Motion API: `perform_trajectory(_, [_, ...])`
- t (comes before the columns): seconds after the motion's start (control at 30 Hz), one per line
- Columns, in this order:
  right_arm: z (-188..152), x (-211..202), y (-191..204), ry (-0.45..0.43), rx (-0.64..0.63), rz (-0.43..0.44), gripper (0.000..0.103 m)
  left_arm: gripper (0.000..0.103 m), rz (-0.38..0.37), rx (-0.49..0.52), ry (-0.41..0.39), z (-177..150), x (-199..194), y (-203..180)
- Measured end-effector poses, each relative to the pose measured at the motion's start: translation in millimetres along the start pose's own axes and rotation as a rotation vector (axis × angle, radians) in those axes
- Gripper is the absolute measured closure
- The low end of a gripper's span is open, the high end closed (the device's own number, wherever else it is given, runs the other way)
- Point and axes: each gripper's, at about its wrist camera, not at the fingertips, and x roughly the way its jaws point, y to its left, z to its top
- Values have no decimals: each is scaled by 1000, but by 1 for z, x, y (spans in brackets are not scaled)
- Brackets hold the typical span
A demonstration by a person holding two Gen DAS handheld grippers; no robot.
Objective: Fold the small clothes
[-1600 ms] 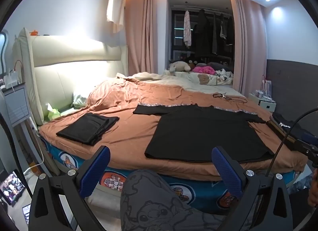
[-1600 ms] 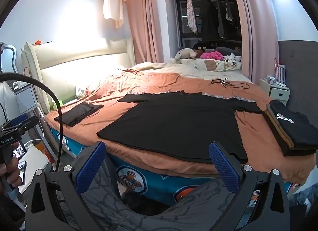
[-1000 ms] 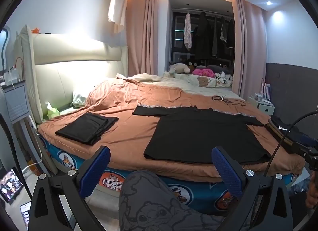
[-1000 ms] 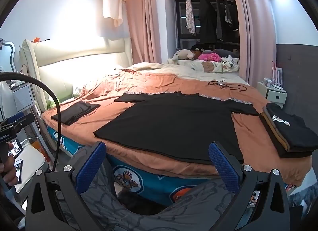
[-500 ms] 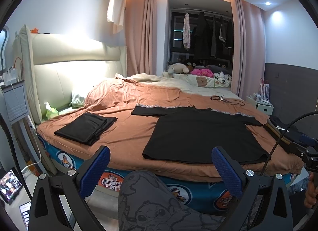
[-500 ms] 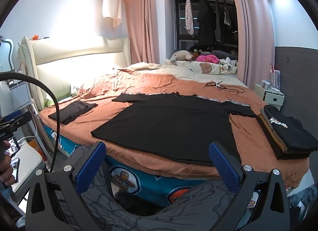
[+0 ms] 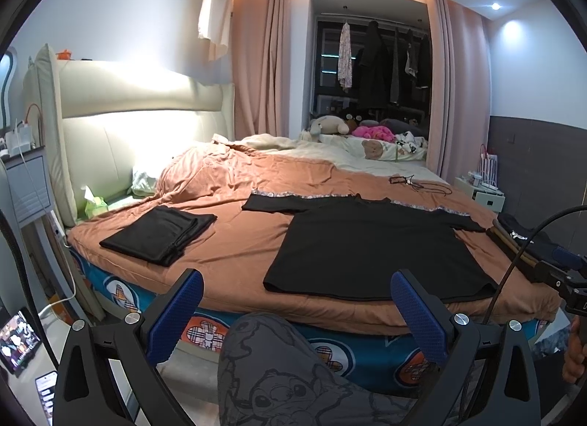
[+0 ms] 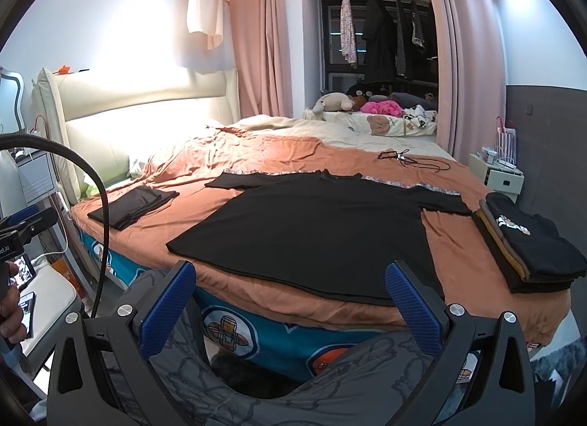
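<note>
We have drawn both grippers slightly back from the bed. At left lies a folded black garment (image 7: 157, 233); our left gripper (image 7: 293, 301) and right gripper (image 8: 288, 292) gape empty before the flat black T-shirt (image 8: 315, 220), unfolded, centre.

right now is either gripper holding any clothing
Nothing is held: the left gripper and right gripper are open, short of the flat black t-shirt.

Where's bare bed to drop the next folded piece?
Freest: the orange cover between the folded black garment and the spread black T-shirt. Also the rumpled stretch beyond the shirt, toward the headboard. Crowded: the right edge, where the clothes stack sits almost against the shirt's sleeve.
</note>
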Motion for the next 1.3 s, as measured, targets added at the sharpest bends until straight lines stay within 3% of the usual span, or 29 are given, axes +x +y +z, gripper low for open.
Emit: perform_trajectory(1.3, [4, 11, 0, 14, 12, -11, 0, 0, -16, 3, -3, -2, 9, 2])
